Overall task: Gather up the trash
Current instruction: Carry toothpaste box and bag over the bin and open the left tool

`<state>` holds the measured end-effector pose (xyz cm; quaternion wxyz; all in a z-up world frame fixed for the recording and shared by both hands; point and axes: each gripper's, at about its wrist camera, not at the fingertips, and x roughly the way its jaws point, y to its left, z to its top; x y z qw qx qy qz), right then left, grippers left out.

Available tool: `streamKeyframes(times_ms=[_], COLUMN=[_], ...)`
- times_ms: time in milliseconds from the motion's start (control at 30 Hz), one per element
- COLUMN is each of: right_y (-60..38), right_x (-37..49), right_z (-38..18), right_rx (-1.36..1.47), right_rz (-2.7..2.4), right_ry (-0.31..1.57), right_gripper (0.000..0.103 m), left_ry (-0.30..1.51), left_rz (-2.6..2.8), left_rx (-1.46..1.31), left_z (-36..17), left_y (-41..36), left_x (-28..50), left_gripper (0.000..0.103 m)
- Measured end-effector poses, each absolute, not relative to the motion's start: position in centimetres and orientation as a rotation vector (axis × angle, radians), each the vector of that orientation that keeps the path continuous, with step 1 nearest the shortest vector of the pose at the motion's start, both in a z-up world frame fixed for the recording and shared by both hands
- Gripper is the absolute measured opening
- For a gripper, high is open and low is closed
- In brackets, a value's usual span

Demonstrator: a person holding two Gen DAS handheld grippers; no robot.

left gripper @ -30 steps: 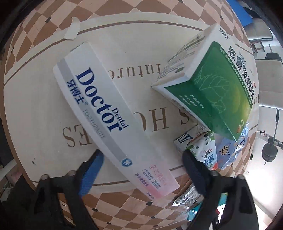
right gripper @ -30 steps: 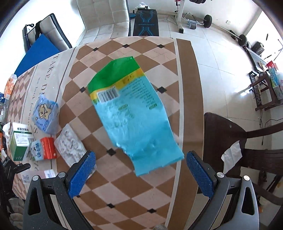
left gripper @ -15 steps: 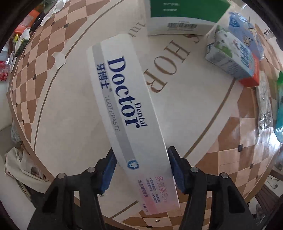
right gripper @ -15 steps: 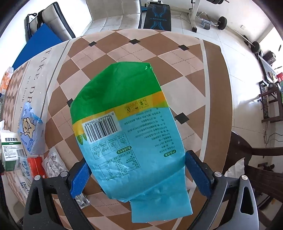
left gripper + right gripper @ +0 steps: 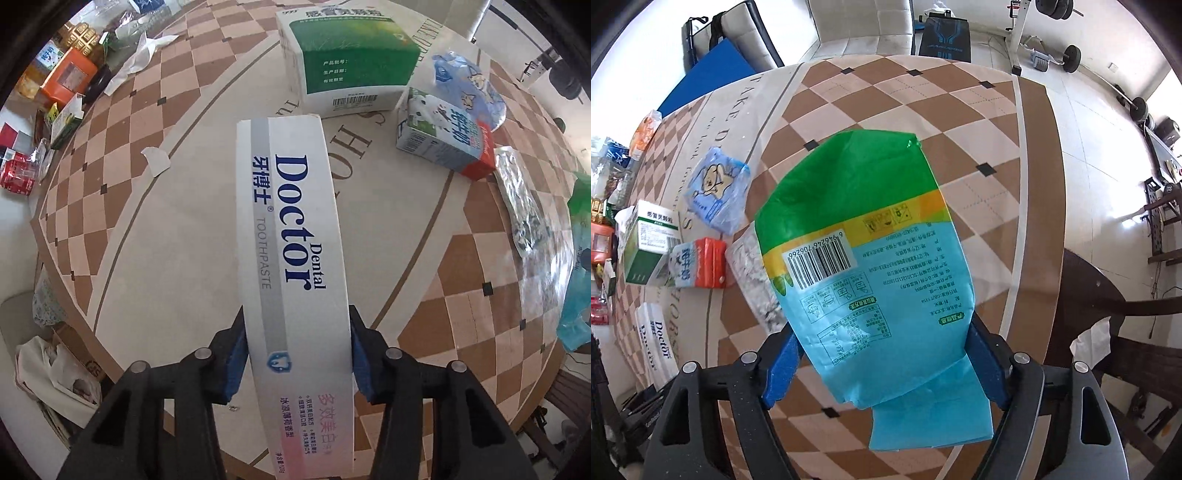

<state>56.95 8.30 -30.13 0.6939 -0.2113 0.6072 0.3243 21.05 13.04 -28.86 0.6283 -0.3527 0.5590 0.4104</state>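
Left gripper (image 5: 295,354) clamped on toothpaste box (image 5: 291,236), pads against both long sides, box lifted above middle of table (image 5: 184,258). Right gripper (image 5: 882,365) clamped on blue-green bag (image 5: 868,266), held above table's checkered edge. Medicine box (image 5: 347,62), milk carton (image 5: 447,140), tissue pack (image 5: 716,195), foil wrapper (image 5: 521,206) lie clustered mid-table.

Site: I read this as a home living room | bench (image 5: 1034,155) wears a checkered brown-and-cream tablecloth | tiled floor (image 5: 1089,122) behind | barbell (image 5: 1071,57) and weight bench (image 5: 943,35) by the wall | dark wooden chair (image 5: 1108,314) alongside
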Motion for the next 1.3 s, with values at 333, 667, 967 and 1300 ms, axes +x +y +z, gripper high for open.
streamKeyframes(times_ms=[333,667,967,1300], right_y=[2.5,-6.5,-13.4,-16.8], right_x=[45.2,29.1,15.1,9.1], right_z=[-26.5,-23.1,-29.4,-45.4], right_rx=[-0.427,-0.361,-0.459,-0.699], right_rz=[0.802,0.870,0.933,0.865], right_ry=[1.354,1.338,1.512,1.670], right_gripper=[0.080,0.079,0.079,0.079], left_ry=[1.160,1.075,1.220,1.314], left_rz=[0.869,0.809,0.744,0.651], left_rx=[-0.717,-0.733,-0.900,-1.185], left_z=[-23.9,-23.3,-31.5,-48.5], left_y=[6.4,1.5,-3.9,-3.0], left_x=[15.4,4.3,-4.8,-3.8], left_gripper=[0.044,0.044,0.044,0.044])
